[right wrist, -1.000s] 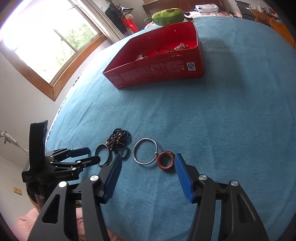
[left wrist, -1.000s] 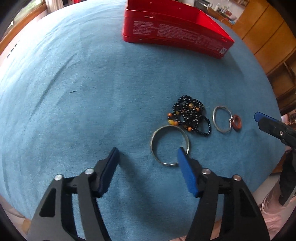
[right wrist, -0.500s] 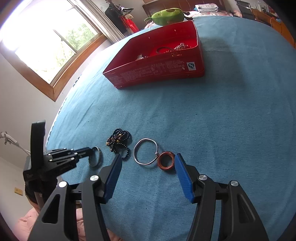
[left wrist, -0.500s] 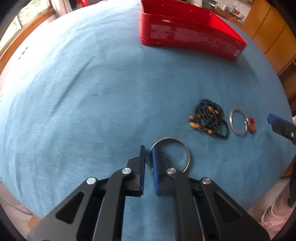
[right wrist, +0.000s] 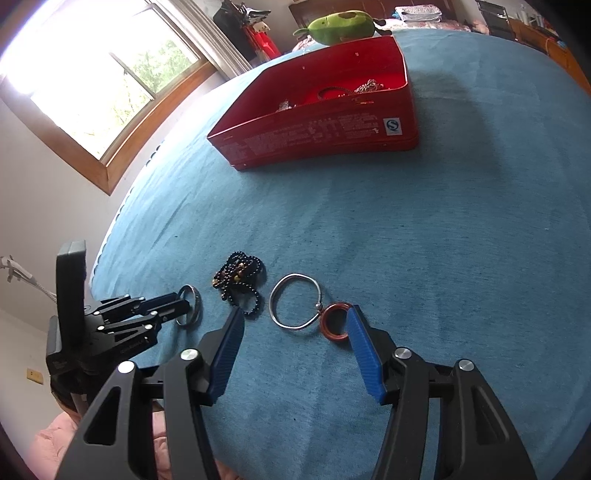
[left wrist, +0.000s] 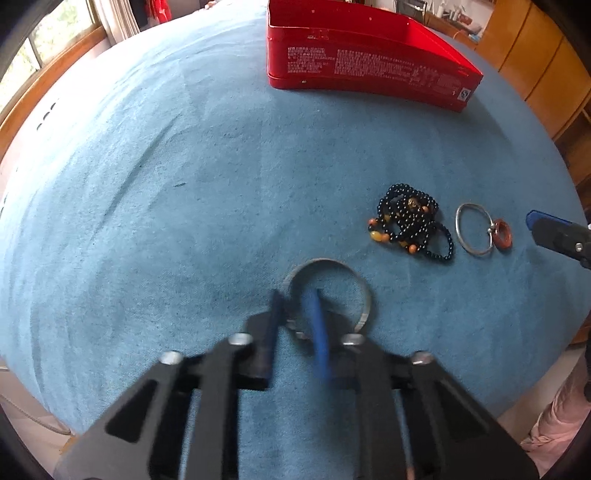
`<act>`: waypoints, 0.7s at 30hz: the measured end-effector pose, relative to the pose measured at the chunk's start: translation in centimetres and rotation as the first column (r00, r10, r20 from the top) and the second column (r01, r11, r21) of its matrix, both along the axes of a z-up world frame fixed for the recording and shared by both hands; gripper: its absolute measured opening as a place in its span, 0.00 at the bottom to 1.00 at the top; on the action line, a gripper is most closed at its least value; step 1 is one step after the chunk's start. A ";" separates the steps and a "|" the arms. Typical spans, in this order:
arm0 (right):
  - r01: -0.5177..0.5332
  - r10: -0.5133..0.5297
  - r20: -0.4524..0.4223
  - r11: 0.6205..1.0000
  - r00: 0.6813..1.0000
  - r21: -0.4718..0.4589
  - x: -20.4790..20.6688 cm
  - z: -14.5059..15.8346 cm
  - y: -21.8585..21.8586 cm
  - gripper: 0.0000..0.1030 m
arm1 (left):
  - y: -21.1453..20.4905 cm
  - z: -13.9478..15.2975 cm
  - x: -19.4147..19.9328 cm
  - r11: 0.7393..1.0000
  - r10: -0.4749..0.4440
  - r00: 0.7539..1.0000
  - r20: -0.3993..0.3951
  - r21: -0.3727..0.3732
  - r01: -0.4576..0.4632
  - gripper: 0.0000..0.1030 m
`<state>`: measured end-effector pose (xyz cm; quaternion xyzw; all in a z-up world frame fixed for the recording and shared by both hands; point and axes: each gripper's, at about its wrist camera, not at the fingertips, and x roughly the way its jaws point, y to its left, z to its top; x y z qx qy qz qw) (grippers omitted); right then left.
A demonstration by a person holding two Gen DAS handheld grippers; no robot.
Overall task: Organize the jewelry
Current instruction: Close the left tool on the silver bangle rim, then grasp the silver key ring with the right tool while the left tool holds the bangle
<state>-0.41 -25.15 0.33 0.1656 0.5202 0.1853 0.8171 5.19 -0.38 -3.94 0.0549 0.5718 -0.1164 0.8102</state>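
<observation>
My left gripper (left wrist: 295, 301) is shut on the rim of a wide silver bangle (left wrist: 343, 273) and holds it tilted just above the blue cloth; it also shows in the right wrist view (right wrist: 184, 301) with the bangle (right wrist: 194, 306). A black bead bracelet with orange beads (left wrist: 408, 223) (right wrist: 242, 275), a thin silver ring (left wrist: 474, 229) (right wrist: 295, 306) and a red-brown ring (left wrist: 503, 233) (right wrist: 336, 321) lie on the cloth. My right gripper (right wrist: 295, 321) is open, low over the thin silver ring. The red box (left wrist: 369, 61) (right wrist: 317, 129) stands at the far side with jewelry inside.
The table is covered in blue cloth (right wrist: 443, 240) with rounded edges falling off near me. A green plush toy (right wrist: 340, 24) lies beyond the box. A window (right wrist: 92, 74) is on the left, wooden cabinets (left wrist: 535, 55) on the right.
My left gripper closed on the silver bangle's rim and has begun lifting it off the cloth, moving left away from the bead bracelet. The right gripper has stayed open and nearly still.
</observation>
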 end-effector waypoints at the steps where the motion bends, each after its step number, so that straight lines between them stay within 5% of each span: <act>1: 0.000 0.000 -0.004 1.000 1.000 0.003 0.1 -0.1 0.0 0.44 | 0.1 0.0 -0.1 1.000 0.000 1.000 0.001 -0.005 0.000 0.03; 17: -0.071 0.061 -0.112 0.993 0.992 -0.089 3.9 -2.9 1.6 0.28 | 0.3 0.1 1.9 0.997 -0.020 1.000 -0.003 -0.076 0.019 0.01; 21: -0.091 0.081 -0.129 0.993 0.988 -0.074 4.1 -3.3 1.7 0.11 | 0.3 0.0 2.6 0.996 -0.016 1.000 -0.006 -0.086 0.015 0.01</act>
